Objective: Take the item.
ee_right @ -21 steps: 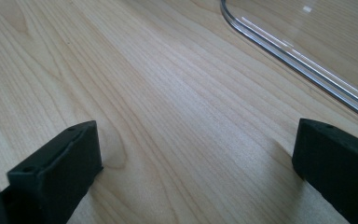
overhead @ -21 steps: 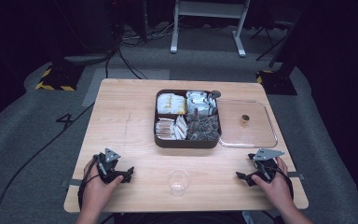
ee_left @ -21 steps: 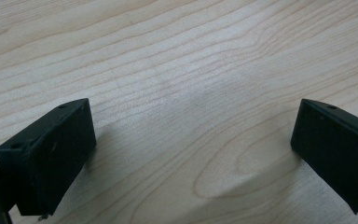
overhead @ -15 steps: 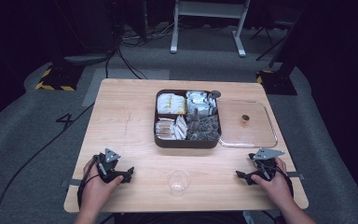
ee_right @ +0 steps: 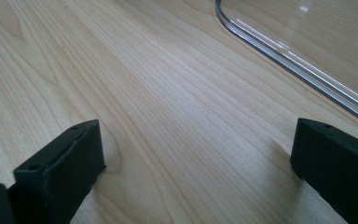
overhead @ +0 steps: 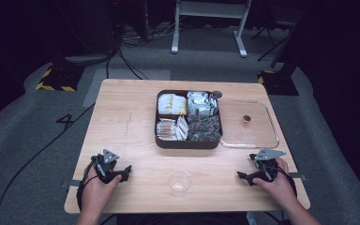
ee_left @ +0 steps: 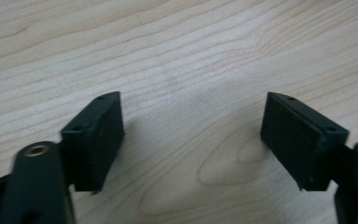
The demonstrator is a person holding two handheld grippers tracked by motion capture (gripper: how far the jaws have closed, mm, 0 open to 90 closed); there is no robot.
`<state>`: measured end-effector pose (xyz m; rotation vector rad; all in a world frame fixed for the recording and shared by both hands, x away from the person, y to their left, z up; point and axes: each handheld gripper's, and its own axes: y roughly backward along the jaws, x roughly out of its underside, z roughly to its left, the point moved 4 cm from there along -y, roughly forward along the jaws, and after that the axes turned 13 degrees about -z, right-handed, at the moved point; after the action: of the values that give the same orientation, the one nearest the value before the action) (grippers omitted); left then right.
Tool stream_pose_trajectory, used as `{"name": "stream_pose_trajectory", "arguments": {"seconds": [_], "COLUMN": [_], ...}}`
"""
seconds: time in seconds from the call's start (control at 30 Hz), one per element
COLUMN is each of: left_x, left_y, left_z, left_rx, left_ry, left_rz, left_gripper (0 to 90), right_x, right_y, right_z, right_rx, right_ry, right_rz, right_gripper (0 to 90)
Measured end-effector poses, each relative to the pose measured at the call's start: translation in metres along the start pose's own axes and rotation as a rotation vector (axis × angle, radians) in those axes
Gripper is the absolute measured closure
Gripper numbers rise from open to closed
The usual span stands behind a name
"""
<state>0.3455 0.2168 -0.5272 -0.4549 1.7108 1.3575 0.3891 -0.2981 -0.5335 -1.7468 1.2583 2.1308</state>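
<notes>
Each hand carries black tongs: the left tongs (overhead: pixel 120 172) and right tongs (overhead: pixel 246 176) are topped by a grey three-cornered plate. Their blocky jaws show small screw holes, with brass-coloured pivots behind.

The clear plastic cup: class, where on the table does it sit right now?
In the high view, the clear cup stands near the table's front edge, roughly midway between the left gripper and right gripper, in front of the dark compartment tray.

A dark compartmented box (overhead: pixel 187 140) of packets sits mid-table, lid (overhead: pixel 258 136) beside.
</notes>
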Motion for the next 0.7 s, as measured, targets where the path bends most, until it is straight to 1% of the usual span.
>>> {"name": "stream_pose_trajectory", "arguments": {"seconds": [0.03, 0.07, 0.1, 0.17, 0.33, 0.43, 0.47, 0.5, 0.53, 0.57, 0.63, 0.7], "left_x": [-0.001, -0.001, -0.003, -0.006, -0.020, -0.028, -0.032, -0.039, -0.044, -0.044, -0.051, -0.056], "left_y": [0.001, 0.002, 0.003, 0.005, 0.013, 0.019, 0.024, 0.030, 0.033, 0.033, 0.036, 0.038], "left_z": [0.000, -0.001, -0.002, -0.004, -0.009, -0.013, -0.015, -0.016, -0.017, -0.017, -0.018, -0.019], "left_rx": [0.005, 0.011, 0.015, 0.019, 0.051, 0.071, 0.074, 0.058, 0.045, 0.045, 0.040, 0.038], "left_ry": [0.000, 0.004, 0.013, 0.018, 0.041, 0.056, 0.053, 0.047, 0.033, 0.033, 0.027, 0.019], "left_rz": [0.007, 0.008, -0.001, -0.015, -0.040, -0.042, -0.041, -0.034, -0.051, -0.051, -0.066, -0.061], "left_gripper": [28.9, 28.9, 28.9, 29.0, 29.4, 29.5, 29.3, 28.6, 28.7, 28.5, 27.6, 25.2], "right_x": [0.000, 0.000, 0.000, 0.000, 0.001, 0.001, 0.001, 0.001, 0.001, 0.001, 0.000, 0.000], "right_y": [0.000, 0.000, 0.000, 0.001, 0.001, 0.001, 0.001, 0.001, 0.001, 0.001, 0.001, 0.001], "right_z": [0.000, 0.000, 0.000, 0.000, 0.001, 0.001, 0.001, 0.001, 0.001, 0.001, 0.001, 0.001], "right_rx": [0.000, 0.000, 0.000, 0.005, 0.013, 0.013, 0.013, 0.014, 0.015, 0.015, 0.016, 0.016], "right_ry": [-0.001, -0.001, -0.001, 0.000, -0.004, -0.005, -0.005, -0.005, -0.005, -0.005, -0.006, -0.006], "right_rz": [0.000, 0.000, 0.000, 0.000, -0.001, -0.001, -0.001, -0.001, -0.001, -0.001, -0.001, 0.000], "right_gripper": [3.0, 3.0, 3.0, 3.2, 3.7, 3.6, 3.6, 3.6, 3.6, 3.6, 3.6, 3.5]}}
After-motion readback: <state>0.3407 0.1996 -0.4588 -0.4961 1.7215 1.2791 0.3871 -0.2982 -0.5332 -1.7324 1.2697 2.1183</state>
